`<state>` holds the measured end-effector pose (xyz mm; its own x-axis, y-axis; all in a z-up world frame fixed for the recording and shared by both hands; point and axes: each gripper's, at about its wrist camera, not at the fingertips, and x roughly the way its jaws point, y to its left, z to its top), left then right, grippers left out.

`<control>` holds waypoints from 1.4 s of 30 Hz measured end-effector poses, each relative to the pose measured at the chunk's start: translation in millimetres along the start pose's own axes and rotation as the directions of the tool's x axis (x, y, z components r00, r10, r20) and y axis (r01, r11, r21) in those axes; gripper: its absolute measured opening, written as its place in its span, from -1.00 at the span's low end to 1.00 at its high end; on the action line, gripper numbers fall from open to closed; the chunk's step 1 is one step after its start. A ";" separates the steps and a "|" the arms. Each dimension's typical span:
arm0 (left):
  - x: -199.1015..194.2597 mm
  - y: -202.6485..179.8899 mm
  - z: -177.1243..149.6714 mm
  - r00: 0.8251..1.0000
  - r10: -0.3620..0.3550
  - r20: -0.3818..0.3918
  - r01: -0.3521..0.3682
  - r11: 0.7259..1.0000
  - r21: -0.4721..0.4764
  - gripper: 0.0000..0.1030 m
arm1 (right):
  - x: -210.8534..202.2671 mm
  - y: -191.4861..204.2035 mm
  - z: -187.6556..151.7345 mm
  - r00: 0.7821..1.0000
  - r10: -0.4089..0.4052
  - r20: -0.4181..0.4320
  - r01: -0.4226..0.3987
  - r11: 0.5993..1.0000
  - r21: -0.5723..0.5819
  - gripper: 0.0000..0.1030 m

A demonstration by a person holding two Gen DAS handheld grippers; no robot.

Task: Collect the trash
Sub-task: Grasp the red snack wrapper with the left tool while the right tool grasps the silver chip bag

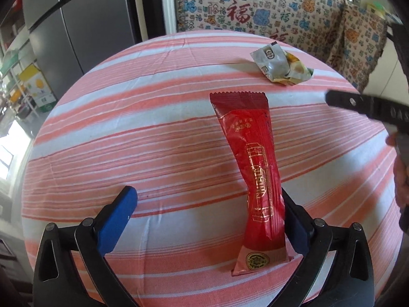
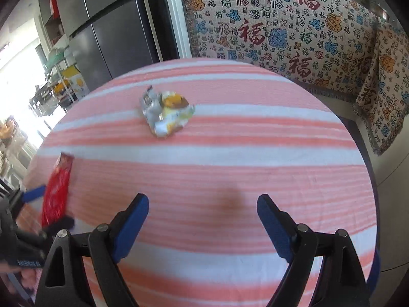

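Observation:
A long red snack wrapper lies flat on the pink-and-white striped tablecloth. It sits between the wide-apart fingers of my left gripper, close against the right finger, while the left blue pad stands well clear of it; this gripper is open. A crumpled silver-and-yellow wrapper lies further back. In the right wrist view that crumpled wrapper is ahead and slightly left of my right gripper, which is open and holds nothing. The red wrapper shows at the far left there.
The round table's far edge curves close behind the crumpled wrapper. Behind it are a sofa under a patterned throw and a grey fridge. A black finger of the right gripper and a hand reach in from the right.

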<state>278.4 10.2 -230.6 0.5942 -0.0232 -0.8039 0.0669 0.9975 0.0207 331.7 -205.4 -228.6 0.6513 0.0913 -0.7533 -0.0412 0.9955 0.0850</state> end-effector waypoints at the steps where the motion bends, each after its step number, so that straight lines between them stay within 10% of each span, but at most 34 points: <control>1: -0.2 0.3 -0.9 1.000 -0.001 0.001 0.001 1.000 0.000 0.99 | 5.1 5.3 11.3 1.000 0.017 0.009 -0.017 1.000 0.006 0.73; 6: 1.0 0.5 -1.5 1.000 -0.003 0.005 0.003 1.000 0.002 0.99 | 40.3 25.7 49.4 1.000 0.003 -0.015 -0.003 1.000 0.012 0.57; 9: 1.7 0.0 -1.7 1.000 -0.004 0.005 0.004 1.000 0.004 0.99 | 51.4 18.5 54.2 0.999 0.012 -0.039 -0.011 0.999 0.037 -0.55; 23: 3.9 1.3 -0.9 1.000 0.000 0.009 0.000 1.000 0.001 0.99 | -47.1 16.4 -59.4 1.000 -0.029 0.004 0.029 0.998 -0.061 -0.49; 27: 4.7 1.8 -0.7 1.000 0.000 0.010 0.000 1.000 0.001 0.99 | -44.5 17.1 -72.6 0.999 -0.051 -0.005 0.051 0.996 -0.079 0.52; 42: -1.3 4.2 -1.9 0.998 -0.046 -0.034 0.047 0.998 0.030 0.97 | -38.4 20.4 -76.5 0.997 -0.078 -0.023 0.075 0.992 -0.106 0.63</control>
<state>276.5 14.6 -230.6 0.5631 -0.0671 -0.8237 0.1193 0.9929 0.0007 247.9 -186.8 -247.8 0.6351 0.0139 -0.7723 -0.0723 0.9965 -0.0415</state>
